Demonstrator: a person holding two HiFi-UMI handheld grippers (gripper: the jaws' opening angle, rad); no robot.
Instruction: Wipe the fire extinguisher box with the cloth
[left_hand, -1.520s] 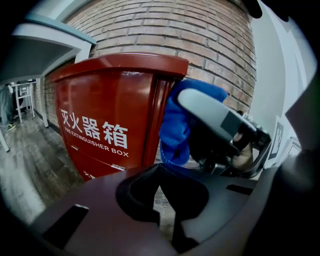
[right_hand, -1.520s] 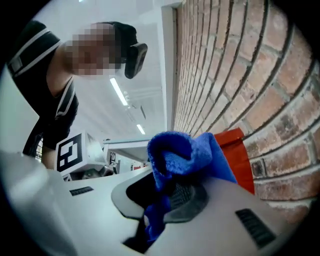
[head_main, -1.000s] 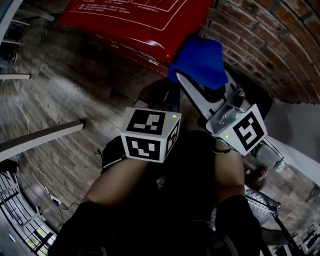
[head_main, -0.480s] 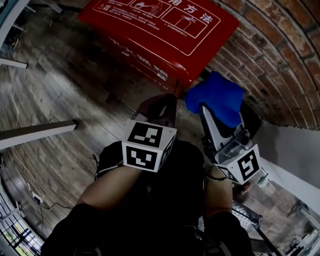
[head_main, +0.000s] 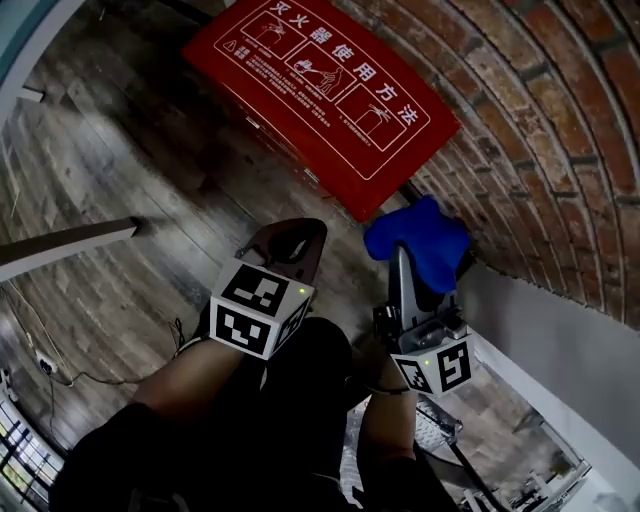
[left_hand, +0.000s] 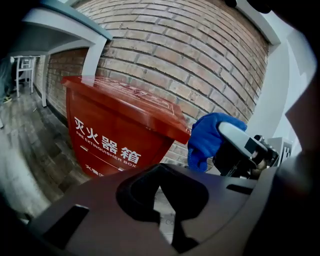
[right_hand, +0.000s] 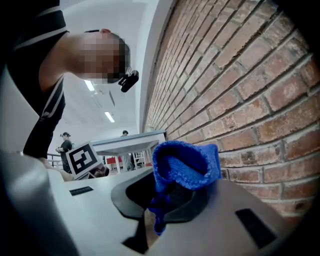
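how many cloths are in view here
1. The blue cloth is clamped in the right claw, next to the brick wall, just right of the red box. Others may be hidden.

The left gripper (head_main: 296, 236) is dark and the right gripper (head_main: 404, 263) pale grey. Each carries a white cube (head_main: 258, 305) with black square markers and a small green light (head_main: 299, 292). The person's black top (right_hand: 50, 110), white-striped, seems short-sleeved.
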